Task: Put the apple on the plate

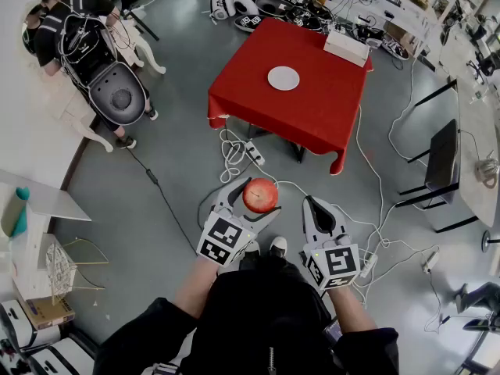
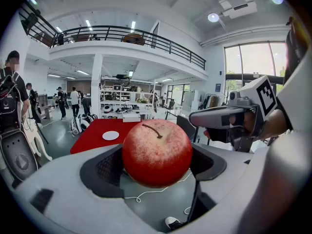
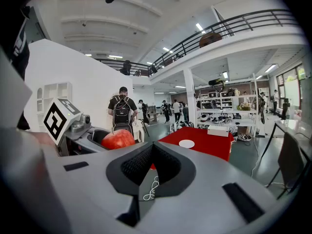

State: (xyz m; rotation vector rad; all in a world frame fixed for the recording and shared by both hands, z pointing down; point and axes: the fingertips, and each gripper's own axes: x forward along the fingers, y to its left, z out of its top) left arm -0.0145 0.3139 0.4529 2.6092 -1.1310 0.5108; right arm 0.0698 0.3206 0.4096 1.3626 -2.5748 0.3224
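Head view: person stands on grey floor [image 1: 176, 174], both tools held out front, worktop [image 1: 312, 112] ahead and well apart from them.
left hand-held gripper [image 1: 254, 203]: closed on the apple [image 1: 260, 195], pads pressing its two sides, jaws spread wide round it.
apple: red, speckled, stem up; held in the air over the floor, not on the plate [image 1: 283, 78].
right hand-held gripper [image 1: 319, 209]: jaws together at the tips, nothing between them; just beside the left one, not touching the apple.
worktop: square, red cloth hanging over the edges, one corner toward the person.
plate: white, round, flat on the worktop near its middle; well apart from the apple.
box [image 1: 346, 48]: white, at the far right edge of the worktop, apart from the plate.
cables [image 1: 234, 151]: white loops on the floor by the near corner of the worktop, more trailing off to the right.
bystander [image 1: 74, 30]: at upper left, dark top, backpack on, back to the right hand-held gripper's camera.
left gripper view: apple fills the centre between the pads; worktop and plate show beyond it to the left, right hand-held gripper at the right edge.
right gripper view: apple and left hand-held gripper at the left; worktop with plate and box past the closed tips.
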